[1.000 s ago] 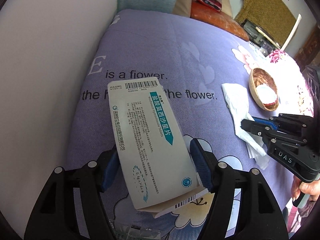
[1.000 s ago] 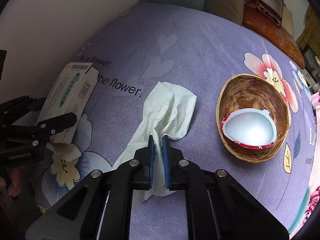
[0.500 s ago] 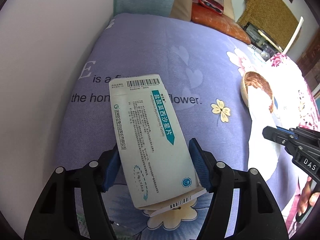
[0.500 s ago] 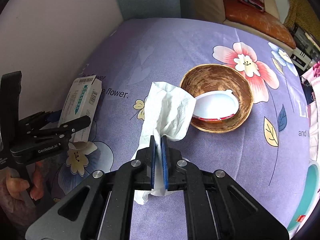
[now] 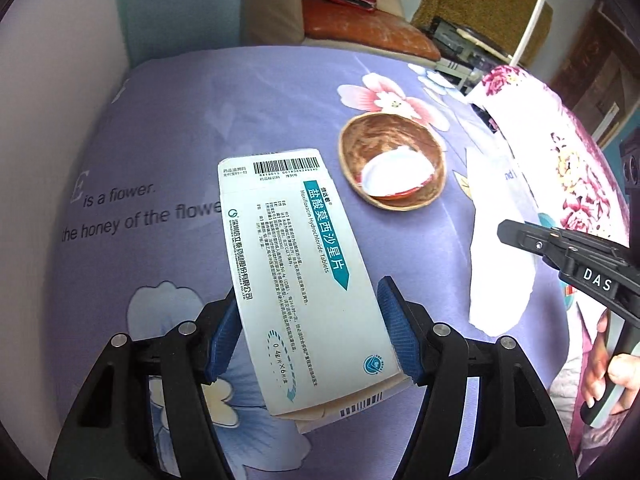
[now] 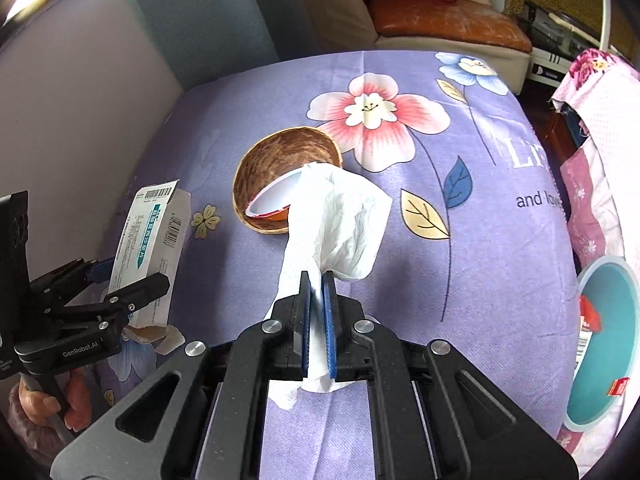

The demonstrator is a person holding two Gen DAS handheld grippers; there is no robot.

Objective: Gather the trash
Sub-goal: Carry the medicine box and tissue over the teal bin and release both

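The left gripper (image 5: 310, 332) clamps a white tablet box (image 5: 296, 264) between its 2 blue pads – the right gripper (image 6: 318, 320) pinches a crumpled tissue (image 6: 340, 216) that sticks out past its closed fingertips.

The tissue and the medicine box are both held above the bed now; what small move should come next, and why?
Probably carry both toward the teal bin at the bed's right edge. The right gripper is shut on the tissue, the left gripper clamps the medicine box, and both hang clear of the purple bedsheet. The bin already holds scraps.
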